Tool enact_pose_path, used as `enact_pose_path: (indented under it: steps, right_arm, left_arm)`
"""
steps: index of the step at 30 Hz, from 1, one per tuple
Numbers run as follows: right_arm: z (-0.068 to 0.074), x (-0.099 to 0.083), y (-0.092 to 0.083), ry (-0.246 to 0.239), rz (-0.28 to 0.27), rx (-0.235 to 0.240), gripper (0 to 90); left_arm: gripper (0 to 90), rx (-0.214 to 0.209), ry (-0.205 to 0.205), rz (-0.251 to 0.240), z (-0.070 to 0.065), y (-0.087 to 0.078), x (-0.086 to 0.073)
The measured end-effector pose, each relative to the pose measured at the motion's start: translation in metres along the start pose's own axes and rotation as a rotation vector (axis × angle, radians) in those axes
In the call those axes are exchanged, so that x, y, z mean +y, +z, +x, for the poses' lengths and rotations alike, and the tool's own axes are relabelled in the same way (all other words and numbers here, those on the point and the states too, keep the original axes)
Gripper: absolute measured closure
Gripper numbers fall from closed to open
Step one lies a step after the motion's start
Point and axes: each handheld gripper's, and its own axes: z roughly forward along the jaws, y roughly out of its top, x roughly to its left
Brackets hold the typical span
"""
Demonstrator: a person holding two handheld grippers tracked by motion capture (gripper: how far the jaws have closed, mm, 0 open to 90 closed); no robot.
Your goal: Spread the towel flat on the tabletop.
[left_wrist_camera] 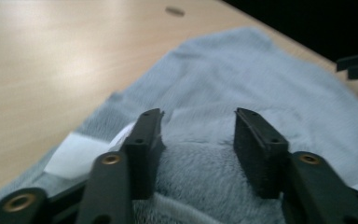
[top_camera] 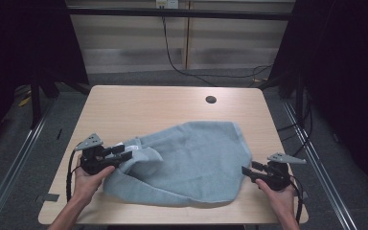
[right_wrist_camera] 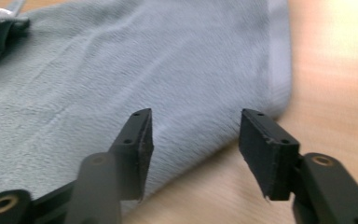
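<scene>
Where towel (top_camera: pixel 191 160) bunches at left end, folds cover its corner; white label (left_wrist_camera: pixel 74 154) half tucked under. One grey-blue terry towel, fleecy, rumpled, lying mid-table toward near edge. Two grippers: left gripper (top_camera: pixel 124 152) spread over bunched left end, pads clear of cloth; right gripper (top_camera: pixel 247 171) spread at towel's right hem, pinching nothing. One pale wood-grain table (top_camera: pixel 139 103), one round dark hole (top_camera: pixel 211 99).
</scene>
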Motion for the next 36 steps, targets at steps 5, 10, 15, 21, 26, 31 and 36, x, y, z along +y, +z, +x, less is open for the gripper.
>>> enact_pose_path:
  steps: [5,10,15,21,26,31,36]
  right_arm:
    - [-0.008,-0.004,0.016,0.033,0.031,0.031,41.1]
    - [0.004,0.007,0.028,-0.042,0.038,0.029,82.6]
    - [0.019,0.034,0.036,-0.112,-0.001,0.019,87.0]
    - [0.050,0.085,0.052,-0.182,-0.051,0.083,82.8]
    - [0.075,0.105,0.086,-0.219,-0.006,0.142,80.5]
    - [0.091,0.102,0.123,-0.232,0.064,0.201,75.3]
    - [0.083,0.099,0.121,-0.222,0.061,0.179,69.5]
  left_arm:
    - [66.1,-0.005,-0.007,0.099,0.010,0.013,-0.024]
    - [67.4,0.007,0.005,0.109,0.009,0.011,-0.028]
    - [67.4,0.020,0.012,0.117,0.009,0.007,-0.031]
    - [67.2,0.019,0.005,0.109,0.008,0.006,-0.032]
    - [67.2,0.016,0.006,0.107,0.008,0.006,-0.032]
    - [67.1,0.014,0.006,0.107,0.009,0.005,-0.032]
    - [66.7,0.009,0.003,0.103,0.009,0.004,-0.033]
